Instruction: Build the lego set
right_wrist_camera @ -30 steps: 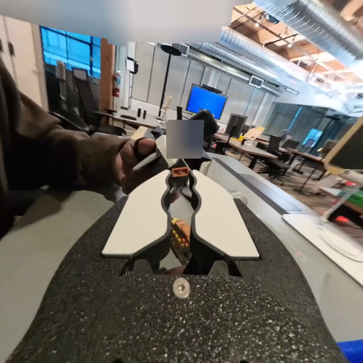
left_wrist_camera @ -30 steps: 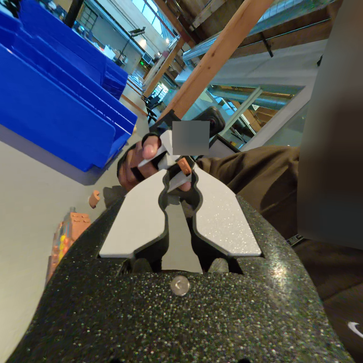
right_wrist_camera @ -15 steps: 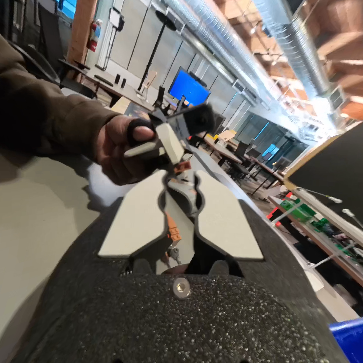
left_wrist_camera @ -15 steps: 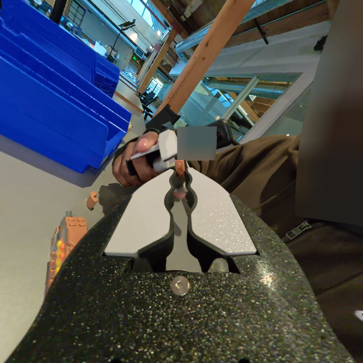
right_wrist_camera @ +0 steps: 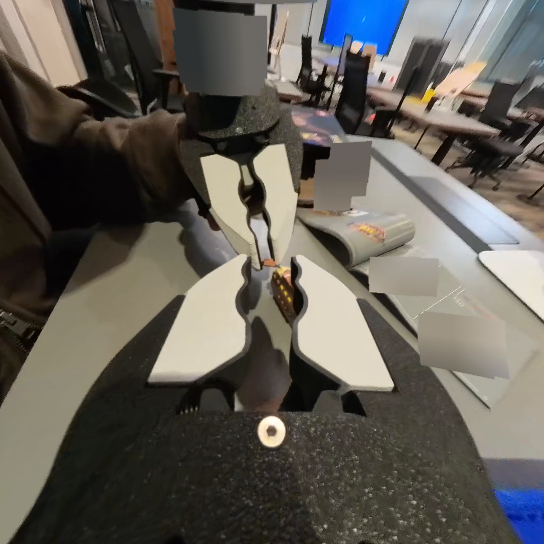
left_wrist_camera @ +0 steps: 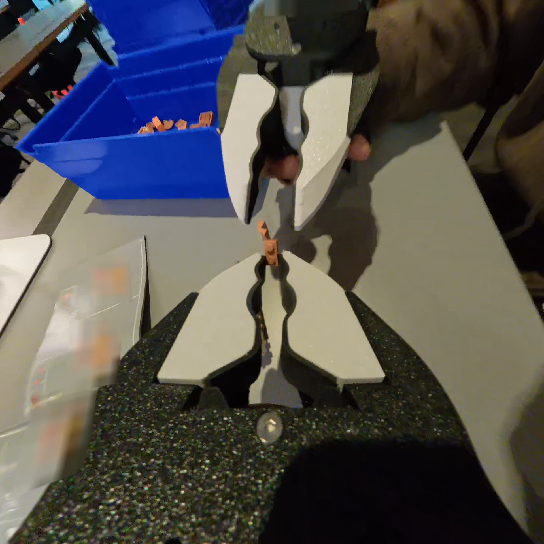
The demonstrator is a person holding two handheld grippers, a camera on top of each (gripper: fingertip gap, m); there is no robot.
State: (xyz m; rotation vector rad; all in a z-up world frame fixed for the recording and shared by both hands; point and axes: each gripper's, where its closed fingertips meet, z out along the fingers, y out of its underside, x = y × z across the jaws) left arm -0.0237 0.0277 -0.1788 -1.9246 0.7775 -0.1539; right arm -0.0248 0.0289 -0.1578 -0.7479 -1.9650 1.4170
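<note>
The two tools met tip to tip, leaving little gap between them. Blue bins (left_wrist_camera: 132, 164) blocked the far left of the surface (left_wrist_camera: 426, 265); a booklet (right_wrist_camera: 368, 235) lay beside the left tool (left_wrist_camera: 270, 259). The surface's right side lay open.

Each gripper, the left gripper (left_wrist_camera: 271, 259) and the right gripper (right_wrist_camera: 269, 260), has pale grey wavy-edged fingers on a speckled black body with a silver screw (left_wrist_camera: 269, 430) behind them, and the person wears what seems a brown sleeve (right_wrist_camera: 97, 164).

Grey tabletop (right_wrist_camera: 123, 282) in foreground. Behind: long desks (right_wrist_camera: 459, 123), dark office chairs (right_wrist_camera: 356, 88), bright blue wall screen (right_wrist_camera: 365, 23). Glass partitions possibly at right; blurred.
</note>
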